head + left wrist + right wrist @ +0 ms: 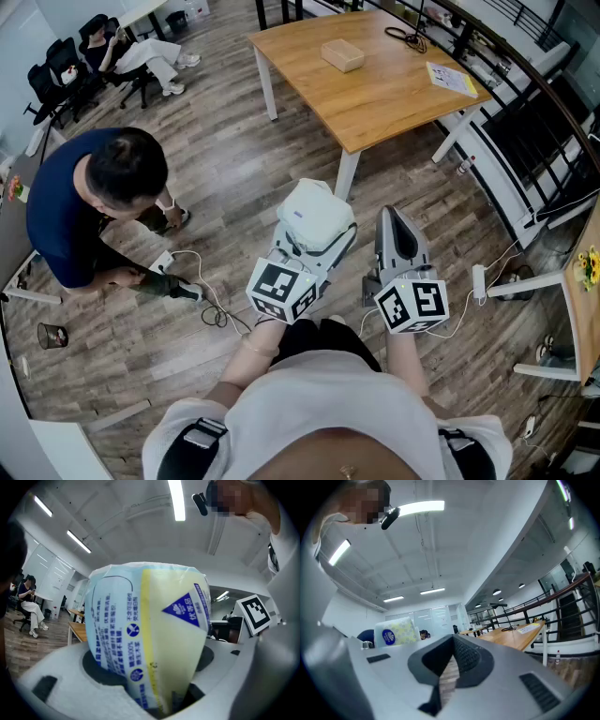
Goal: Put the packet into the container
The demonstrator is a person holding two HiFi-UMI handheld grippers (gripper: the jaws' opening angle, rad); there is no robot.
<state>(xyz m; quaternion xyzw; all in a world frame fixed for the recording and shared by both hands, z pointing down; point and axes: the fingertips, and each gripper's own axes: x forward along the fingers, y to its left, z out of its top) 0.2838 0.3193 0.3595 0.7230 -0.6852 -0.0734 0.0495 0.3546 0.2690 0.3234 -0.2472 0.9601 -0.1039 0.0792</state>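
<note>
A soft white and pale-blue tissue packet (316,214) with blue print is clamped between the jaws of my left gripper (317,242), held level above the wooden floor. In the left gripper view the packet (150,634) fills the middle, squeezed at its base by the left gripper (154,686). My right gripper (392,216) is beside it on the right, shut with nothing in it. In the right gripper view its jaws (452,658) meet with only a thin slit, and the packet (396,632) shows at the left. A small cardboard box (342,54) sits on the table ahead.
The wooden table (375,103) stands ahead with a paper sheet (452,79) and a black cable (405,37) on it. A person in dark blue (94,197) crouches at the left over a cord on the floor. A power strip (479,279) lies at the right, near a railing.
</note>
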